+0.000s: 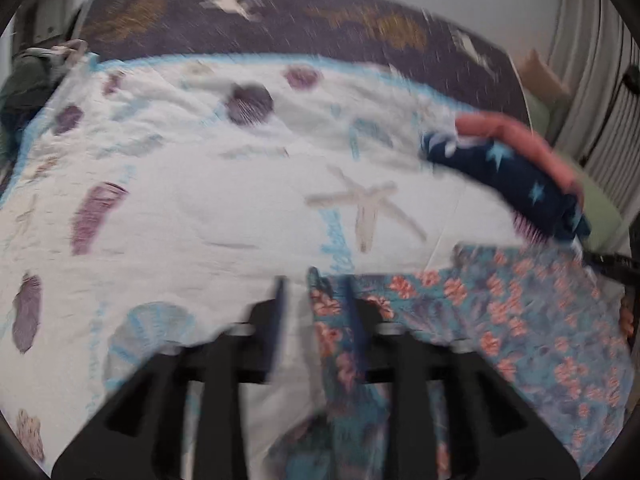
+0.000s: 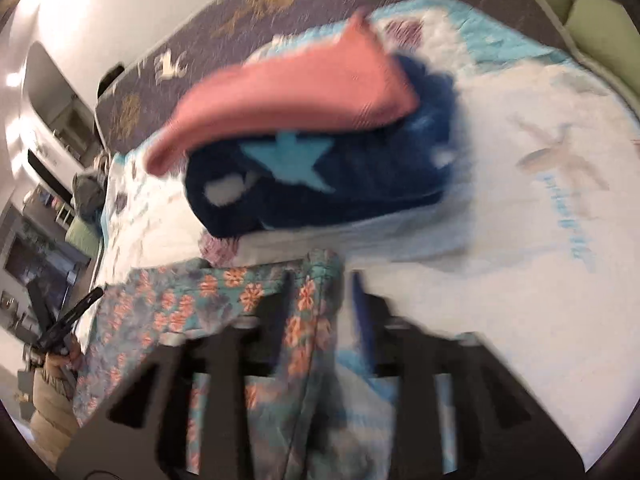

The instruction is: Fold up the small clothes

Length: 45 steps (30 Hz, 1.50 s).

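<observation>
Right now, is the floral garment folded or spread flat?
Cannot tell for certain. The floral garment lies mostly flat on the quilt, but blur hides its layers and its near part is out of frame.

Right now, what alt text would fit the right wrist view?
An open claw straddles the edge of floral cloth on a white quilt. Beyond lies a pink cloth atop a navy star-print one. The picture is blurred.

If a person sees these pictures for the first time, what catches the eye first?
Probably the pink cloth lying on top of a dark blue garment with light blue stars, on the white seashell quilt. Nearer the cameras, a teal floral garment is spread on the quilt, one edge reaching between the right gripper's fingers.
</observation>
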### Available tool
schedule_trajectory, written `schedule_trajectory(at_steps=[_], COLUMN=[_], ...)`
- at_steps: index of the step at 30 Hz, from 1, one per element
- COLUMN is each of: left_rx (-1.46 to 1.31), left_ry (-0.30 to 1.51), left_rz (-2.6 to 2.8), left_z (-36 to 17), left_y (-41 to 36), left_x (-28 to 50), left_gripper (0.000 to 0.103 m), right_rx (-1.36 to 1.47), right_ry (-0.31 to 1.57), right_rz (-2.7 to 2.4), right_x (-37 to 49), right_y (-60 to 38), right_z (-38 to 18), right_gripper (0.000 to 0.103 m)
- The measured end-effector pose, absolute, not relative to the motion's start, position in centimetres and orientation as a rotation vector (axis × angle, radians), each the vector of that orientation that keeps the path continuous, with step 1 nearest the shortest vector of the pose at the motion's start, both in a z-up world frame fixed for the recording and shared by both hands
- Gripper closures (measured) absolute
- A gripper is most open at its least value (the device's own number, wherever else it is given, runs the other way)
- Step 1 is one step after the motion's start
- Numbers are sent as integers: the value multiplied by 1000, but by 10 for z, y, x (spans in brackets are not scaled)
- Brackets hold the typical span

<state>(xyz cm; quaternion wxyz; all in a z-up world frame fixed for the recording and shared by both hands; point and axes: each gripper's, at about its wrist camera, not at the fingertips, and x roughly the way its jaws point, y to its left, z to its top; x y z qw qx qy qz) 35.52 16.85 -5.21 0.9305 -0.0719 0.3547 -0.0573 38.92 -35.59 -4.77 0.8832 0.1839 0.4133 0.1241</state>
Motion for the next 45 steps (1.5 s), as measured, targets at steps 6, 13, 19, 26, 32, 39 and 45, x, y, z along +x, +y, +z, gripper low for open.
schedule_trajectory(at_steps=[6, 13, 19, 26, 32, 39, 45], left_rx=[-179, -193, -363, -688, -890, -862, -803], left_ry=[674, 766, 789, 836, 771, 736, 744], left_rz=[-148, -202, -225, -328, -242, -231, -306], left_z=[-19, -46, -61, -96, -101, -76, -54], left_y=[184, 174, 175, 158, 168, 164, 163], left_x=[267, 152, 77, 84, 119, 115, 54], left_gripper=[51, 49, 43, 41, 56, 101, 101], right_rx=[375, 424, 596, 737, 900, 866, 812], right_ry=[835, 911, 933, 879, 796, 758, 748], right_rz=[294, 317, 365, 409, 312, 320, 340], right_x=[290, 172, 111, 131, 156, 144, 90], right_y=[-376, -375, -373, -350, -351, -354, -362], right_z=[-21, -46, -64, -69, -77, -53, -34], right_gripper=[58, 48, 43, 26, 81, 99, 99])
